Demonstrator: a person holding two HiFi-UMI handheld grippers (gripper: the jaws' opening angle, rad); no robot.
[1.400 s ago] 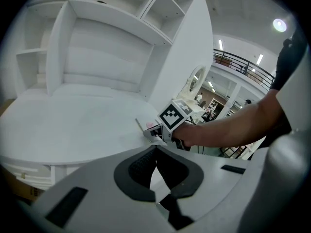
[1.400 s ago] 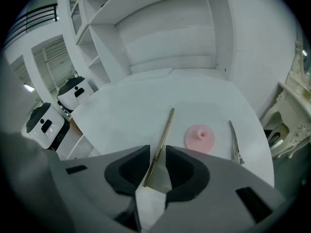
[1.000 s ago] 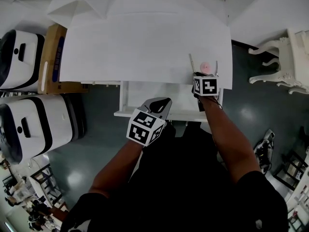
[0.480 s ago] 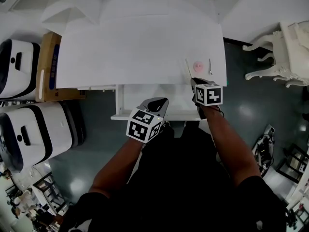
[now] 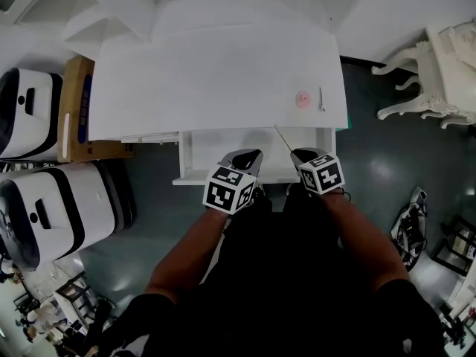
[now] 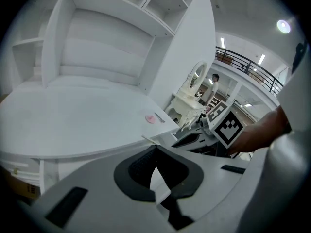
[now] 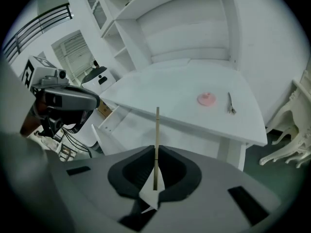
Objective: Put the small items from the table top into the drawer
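Head view looks down on a smooth white counter with a white drawer pulled open under its front edge. Over the drawer's front rail, toward its right end, the right claw is clamped on a thin, straight, pale wooden stick that slants up over the drawer's right part. In the right gripper view the stick stands between the black ribbed pads of that claw, pinched near its lower end.

The left claw hangs over the middle of the same front rail. In the left gripper view its dark pads meet at the tips, with nothing between them.

Beyond the drawer's right corner, on the counter, lie a small round pink disc and, just beside it, a slim metal piece; they lie apart.

Each claw carries a cube of black-and-white square markers. Left of the drawer sits a brown cardboard box with a blue strip; its print is too small to read.
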